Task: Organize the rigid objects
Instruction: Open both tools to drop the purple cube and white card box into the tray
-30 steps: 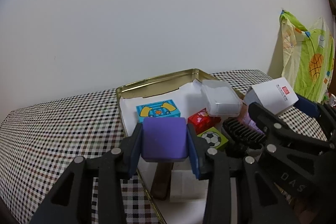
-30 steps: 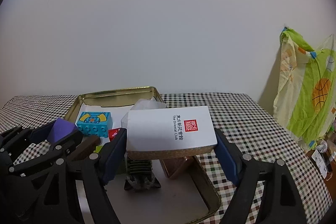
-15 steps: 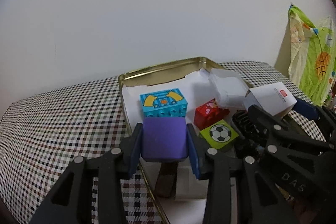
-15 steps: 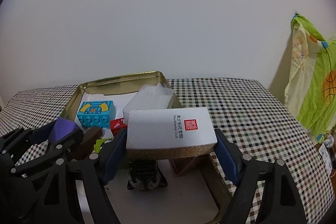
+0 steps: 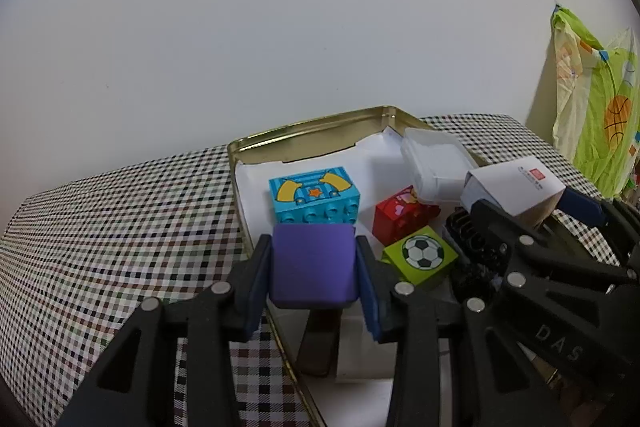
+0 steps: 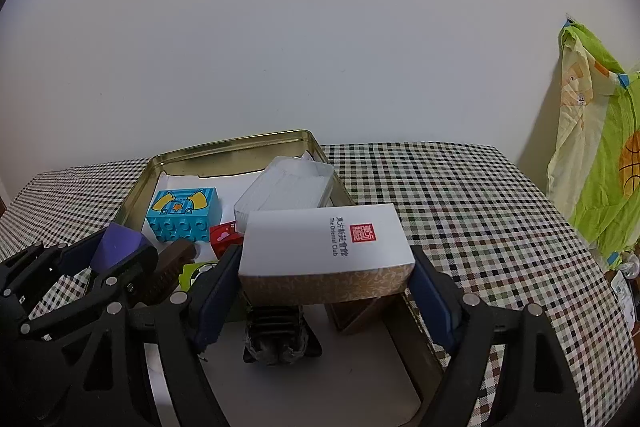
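Note:
My left gripper (image 5: 314,267) is shut on a purple block (image 5: 313,263), held over the left rim of a gold tin tray (image 5: 312,131); the block also shows in the right wrist view (image 6: 118,247). My right gripper (image 6: 324,279) is shut on a white box with a red seal (image 6: 326,241), held above the tray's right side; it shows in the left wrist view (image 5: 512,183). In the tray lie a blue toy brick (image 5: 314,195), a red brick (image 5: 400,215), a green football brick (image 5: 420,259), a clear plastic case (image 6: 286,187) and a black ribbed object (image 6: 276,327).
The tray (image 6: 232,147) sits on a checked tablecloth (image 6: 460,207). A brown bar (image 6: 168,271) lies in the tray near the left gripper. A green and yellow cloth bag (image 6: 596,167) hangs at the far right by the white wall.
Both grippers have tilted down and moved closer over the tray, holding their objects; the tray's contents now sit lower and larger in both views.

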